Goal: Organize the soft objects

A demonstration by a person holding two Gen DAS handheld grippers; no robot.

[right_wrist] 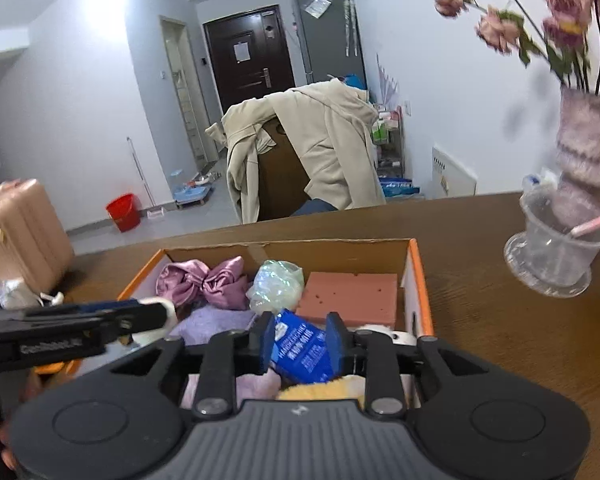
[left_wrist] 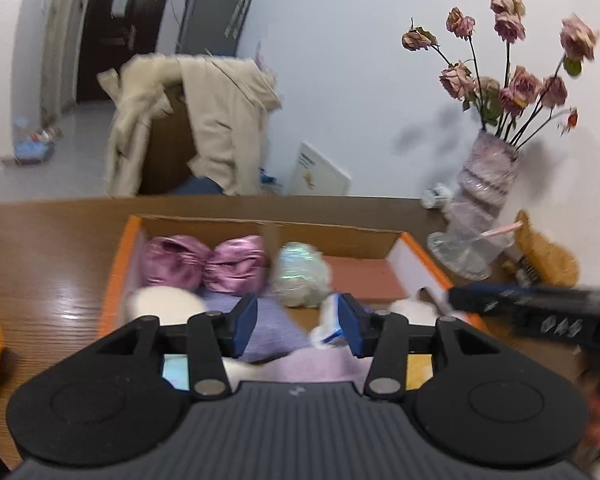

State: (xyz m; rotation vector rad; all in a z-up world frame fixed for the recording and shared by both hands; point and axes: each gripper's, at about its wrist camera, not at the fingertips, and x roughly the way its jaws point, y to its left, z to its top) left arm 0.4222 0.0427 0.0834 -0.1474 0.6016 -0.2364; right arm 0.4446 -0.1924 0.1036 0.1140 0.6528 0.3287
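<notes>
Right now the right gripper (right_wrist: pixel 298 342) clamps a blue packet (right_wrist: pixel 300 350) over the box (right_wrist: pixel 418 276) on the desk (right_wrist: pixel 500 320); the left gripper (left_wrist: pixel 298 322) hangs open above the purple cloth (left_wrist: pixel 268 332).

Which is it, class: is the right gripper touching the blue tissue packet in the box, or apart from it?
Touching. The right wrist view shows the right gripper with both blue pads pressed against the sides of the blue tissue packet, above the cardboard box.

Right tongs (right_wrist: pixel 298 338) over cardboard box (right_wrist: pixel 418 276) on counter (right_wrist: pixel 500 340), blue pads touching blue tissue pack (right_wrist: pixel 300 350) on both sides. Box holds pink satin bow (right_wrist: pixel 204 282), iridescent wrap ball (right_wrist: pixel 276 286), pink sponge block (right_wrist: pixel 352 298), lavender cloth (right_wrist: pixel 214 324). Left tongs (right_wrist: pixel 156 310) enter from left, state unclear.
</notes>
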